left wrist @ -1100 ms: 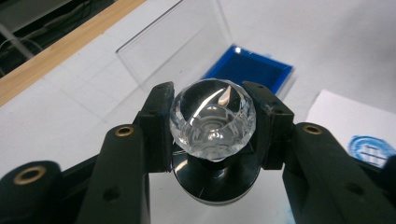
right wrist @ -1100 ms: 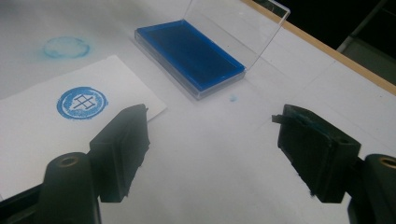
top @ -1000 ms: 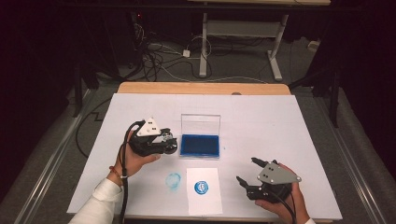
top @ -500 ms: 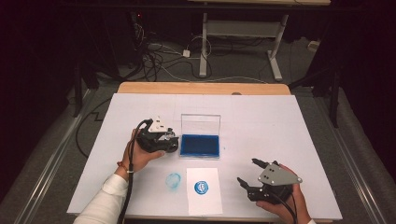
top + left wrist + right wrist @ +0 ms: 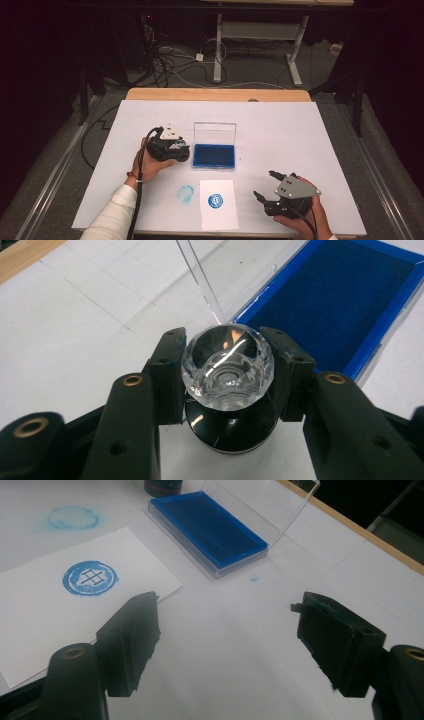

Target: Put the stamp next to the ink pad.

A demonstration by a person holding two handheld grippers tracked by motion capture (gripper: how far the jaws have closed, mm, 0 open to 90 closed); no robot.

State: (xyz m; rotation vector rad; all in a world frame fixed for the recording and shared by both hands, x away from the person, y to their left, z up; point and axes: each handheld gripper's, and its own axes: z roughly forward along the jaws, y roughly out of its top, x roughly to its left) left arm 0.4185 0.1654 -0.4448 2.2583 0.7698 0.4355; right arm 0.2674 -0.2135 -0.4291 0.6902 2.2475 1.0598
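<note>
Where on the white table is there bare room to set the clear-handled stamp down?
Free: the white table right of the open blue ink pad, and its far-left strip. Crowded: the front middle, with the stamped white paper sheet and the blue ink smudge.

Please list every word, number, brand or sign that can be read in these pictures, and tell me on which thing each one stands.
There are no readable words or numbers.
Paper: a round blue stamp print, a ring around a grid-like sign; not legible as a character.
Table: a faint blue ring smudge, no text.
Ink pad and stamp: no label visible.
</note>
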